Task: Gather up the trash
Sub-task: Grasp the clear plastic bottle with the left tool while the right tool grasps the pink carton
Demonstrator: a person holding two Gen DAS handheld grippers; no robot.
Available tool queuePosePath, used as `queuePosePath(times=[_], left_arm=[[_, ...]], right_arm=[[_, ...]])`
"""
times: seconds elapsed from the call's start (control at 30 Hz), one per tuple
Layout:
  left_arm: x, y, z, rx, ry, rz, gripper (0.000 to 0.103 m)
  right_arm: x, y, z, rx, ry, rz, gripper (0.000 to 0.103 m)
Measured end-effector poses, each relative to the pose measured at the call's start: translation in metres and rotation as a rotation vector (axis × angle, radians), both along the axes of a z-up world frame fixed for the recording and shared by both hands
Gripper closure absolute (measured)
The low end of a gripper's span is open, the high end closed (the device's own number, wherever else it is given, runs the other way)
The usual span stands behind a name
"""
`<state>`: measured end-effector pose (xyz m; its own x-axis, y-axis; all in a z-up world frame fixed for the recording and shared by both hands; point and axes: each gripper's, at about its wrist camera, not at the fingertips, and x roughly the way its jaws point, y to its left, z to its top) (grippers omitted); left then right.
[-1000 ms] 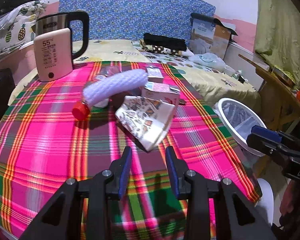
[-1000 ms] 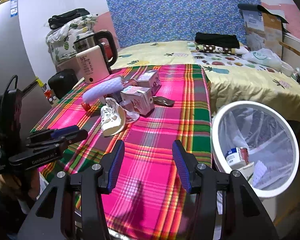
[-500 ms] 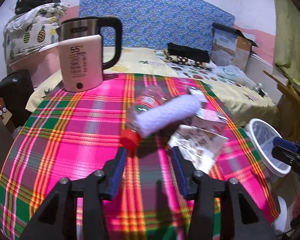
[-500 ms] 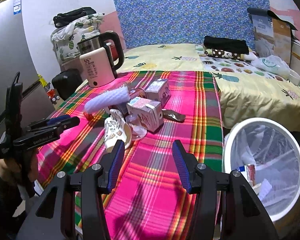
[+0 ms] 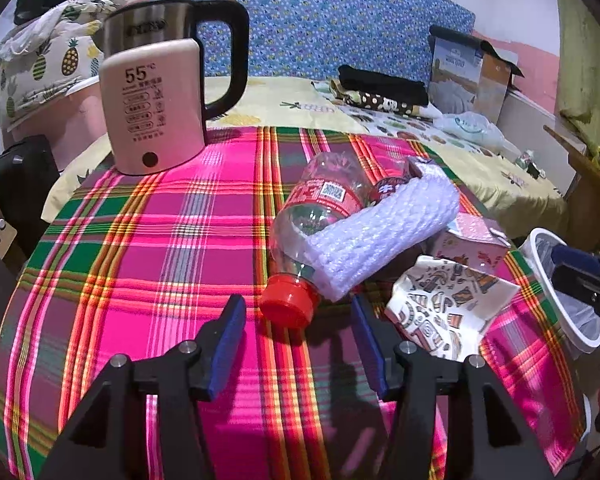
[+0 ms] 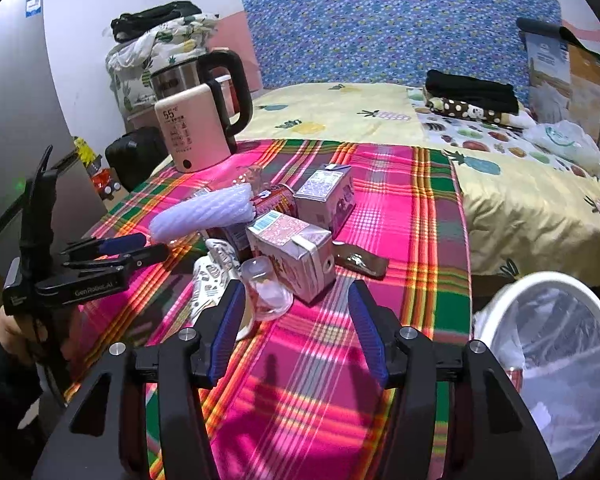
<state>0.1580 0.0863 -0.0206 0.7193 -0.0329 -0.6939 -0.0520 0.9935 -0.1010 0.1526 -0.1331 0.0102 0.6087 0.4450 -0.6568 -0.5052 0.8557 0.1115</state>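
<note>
A clear plastic bottle (image 5: 320,204) with a red cap (image 5: 287,304) lies on the plaid tablecloth, a white foam net sleeve (image 5: 384,232) over it. My left gripper (image 5: 298,342) is open, its tips just short of the cap. A crumpled patterned paper cup (image 5: 444,312) and a pink carton (image 5: 470,238) lie to the right. In the right wrist view my right gripper (image 6: 296,324) is open just short of a small clear plastic cup (image 6: 266,288) and a pink carton (image 6: 296,252). The white trash bin (image 6: 556,360) stands at the lower right.
A pink-and-steel kettle (image 5: 160,92) stands at the table's back left. A second carton (image 6: 326,196) and a brown wrapper (image 6: 360,260) lie further back. A bed (image 6: 380,120) with clothes and a cardboard box (image 5: 472,76) is behind the table.
My left gripper has swung left and forward, from facing the paper cup to facing the bottle's red cap, and opened wider. My right gripper has advanced toward the clear cup and carton.
</note>
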Motion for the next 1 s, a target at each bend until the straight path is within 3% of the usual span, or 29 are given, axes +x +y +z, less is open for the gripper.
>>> queuePosePath(times=[0.37,0.57,0.83,1.0], left_arm=[[0.009,0.003,-0.004,-0.055,-0.001,-0.035,0.048],[0.011,0.003,-0.005,-0.067,0.007,-0.042,0.069],[0.001,0.004,-0.005,-0.06,-0.002,-0.032,0.069],[-0.015,0.006,-0.004,-0.059,0.0,-0.009,0.069]], right_arm=[[0.029,0.01,-0.008,-0.032,0.005,0.061,0.048],[0.04,0.016,-0.017,-0.043,0.027,0.1,0.048],[0.041,0.018,-0.017,-0.002,0.066,0.13,0.051],[0.03,0.008,-0.013,0.018,0.055,0.086,0.055]])
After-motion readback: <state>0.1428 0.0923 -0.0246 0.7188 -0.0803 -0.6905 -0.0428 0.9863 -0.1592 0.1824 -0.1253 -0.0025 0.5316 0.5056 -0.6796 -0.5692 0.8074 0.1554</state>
